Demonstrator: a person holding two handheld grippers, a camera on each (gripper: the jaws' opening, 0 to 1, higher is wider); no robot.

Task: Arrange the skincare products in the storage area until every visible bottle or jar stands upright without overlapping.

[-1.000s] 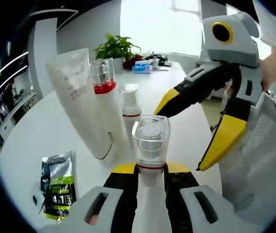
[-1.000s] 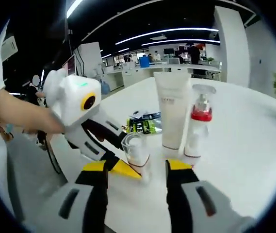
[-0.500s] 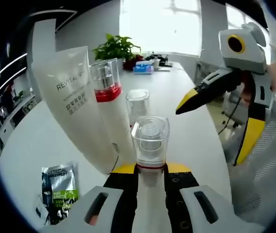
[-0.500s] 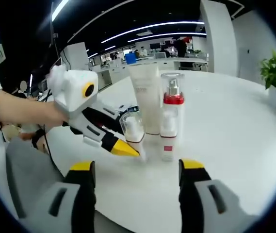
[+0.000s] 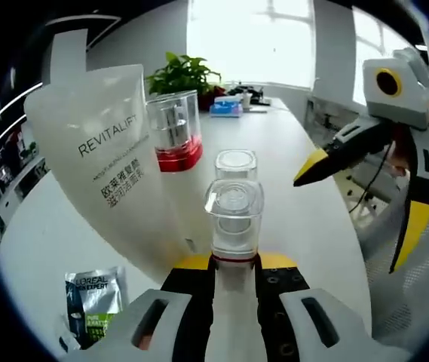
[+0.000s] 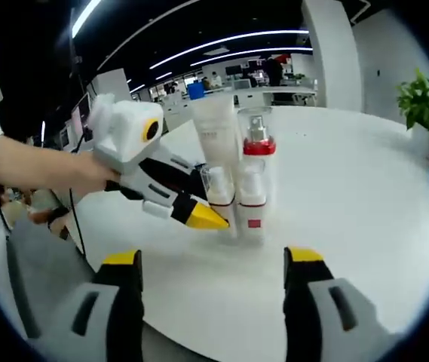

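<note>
You are working at a broad white surface [image 5: 297, 204] in an open office. In the left gripper view, a bright window [image 5: 244, 38] glares behind a green potted plant [image 5: 180, 74] at the far edge. In the right gripper view, long ceiling light strips [image 6: 222, 56] cross a dark ceiling, a white column [image 6: 327, 53] rises behind, and rows of desks [image 6: 274, 92] stand beyond.

I'm working in an open-plan office: long ceiling light strips [image 6: 229, 56], rows of desks with monitors [image 6: 229, 92] behind, a large white table [image 6: 350, 173], a potted plant [image 5: 182, 74] by bright windows [image 5: 248, 38].
</note>
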